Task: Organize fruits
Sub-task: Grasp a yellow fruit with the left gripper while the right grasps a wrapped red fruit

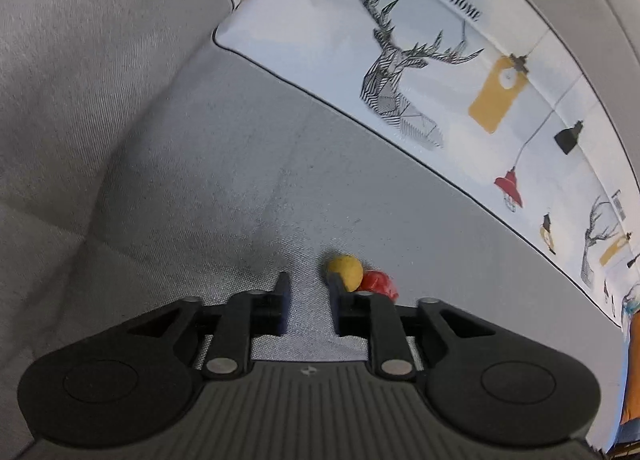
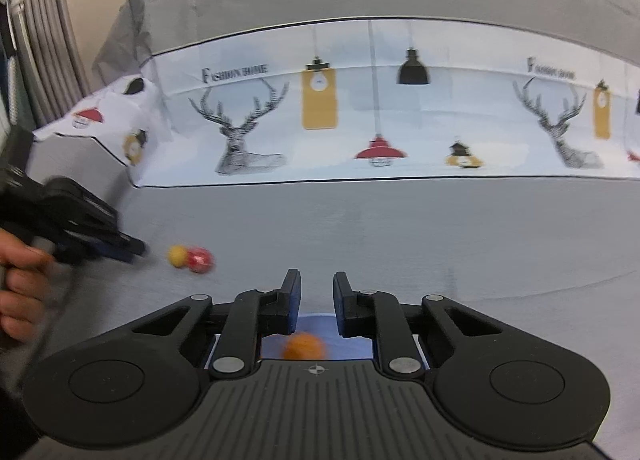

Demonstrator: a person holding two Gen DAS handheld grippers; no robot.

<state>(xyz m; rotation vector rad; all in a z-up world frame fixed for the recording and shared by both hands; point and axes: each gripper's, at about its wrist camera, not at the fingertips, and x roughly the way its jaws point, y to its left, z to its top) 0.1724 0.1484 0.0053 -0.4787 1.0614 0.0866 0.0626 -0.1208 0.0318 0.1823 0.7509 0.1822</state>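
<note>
Presently, left wrist view: the left gripper (image 1: 308, 280) points down at a grey fabric seat (image 1: 248, 187). Its fingers stand a narrow gap apart, with bare fabric and no object between them. A yellow fruit (image 1: 346, 271) lies on the seat just past the right-hand fingertip, partly hidden by it; contact cannot be judged. A red fruit (image 1: 378, 283) touches the yellow one on its far side. A printed cloth (image 1: 420, 71) with a deer head, lamps and the words "FASHION HOME" runs along the seat back.

Right wrist view: the right gripper (image 2: 317, 280) has its fingers parallel with a small gap, at its tightest, and nothing is held. Below, behind the fingers, an orange fruit (image 2: 304, 346) rests on a light blue surface (image 2: 352, 344), slightly blurred. At frame left, a person's hand (image 2: 20, 292) carries the left gripper (image 2: 138, 250), blurred, its tips pointing at the yellow fruit (image 2: 177, 256) and red fruit (image 2: 199, 260), which sit side by side, touching, on the grey seat (image 2: 400, 227). The tips are near the yellow fruit but apart from it. The same printed cloth (image 2: 360, 119) covers the seat back.
</note>
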